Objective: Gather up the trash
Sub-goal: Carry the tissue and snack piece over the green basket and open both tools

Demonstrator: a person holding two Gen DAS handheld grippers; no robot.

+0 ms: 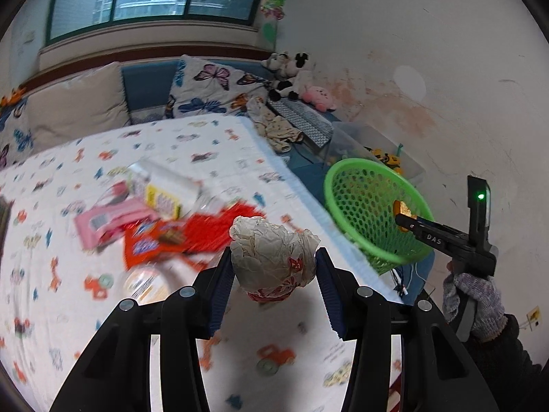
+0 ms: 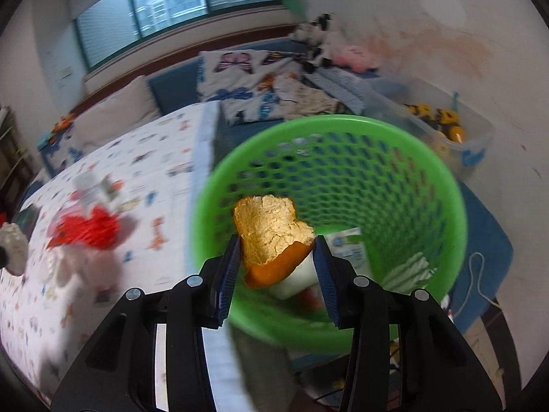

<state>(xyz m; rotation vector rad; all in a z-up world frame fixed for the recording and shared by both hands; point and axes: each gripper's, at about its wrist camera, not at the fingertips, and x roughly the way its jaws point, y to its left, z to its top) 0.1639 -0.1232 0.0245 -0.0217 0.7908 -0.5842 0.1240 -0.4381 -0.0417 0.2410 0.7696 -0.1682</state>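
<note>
My left gripper (image 1: 274, 267) is shut on a crumpled white paper wrapper (image 1: 271, 254) with red print, held above the patterned bed sheet (image 1: 103, 309). My right gripper (image 2: 276, 257) is shut on a piece of orange peel (image 2: 271, 237) and holds it over the mouth of the green mesh basket (image 2: 343, 130). In the left wrist view the basket (image 1: 346, 168) stands off the bed's right edge, with the right gripper (image 1: 405, 219) and the peel (image 1: 401, 207) at its rim. More trash lies on the bed: a red snack wrapper (image 1: 206, 230), a pink packet (image 1: 109, 219), a yellow and white pack (image 1: 161, 195).
The basket holds a white packet (image 2: 346, 243) and striped paper (image 2: 408, 267). A clear plastic box (image 2: 473, 137) with yellow toys stands by the wall behind the basket. Pillows (image 1: 212, 86) and plush toys (image 1: 291, 75) lie at the head of the bed. A white cable (image 2: 477, 281) lies on the blue mat.
</note>
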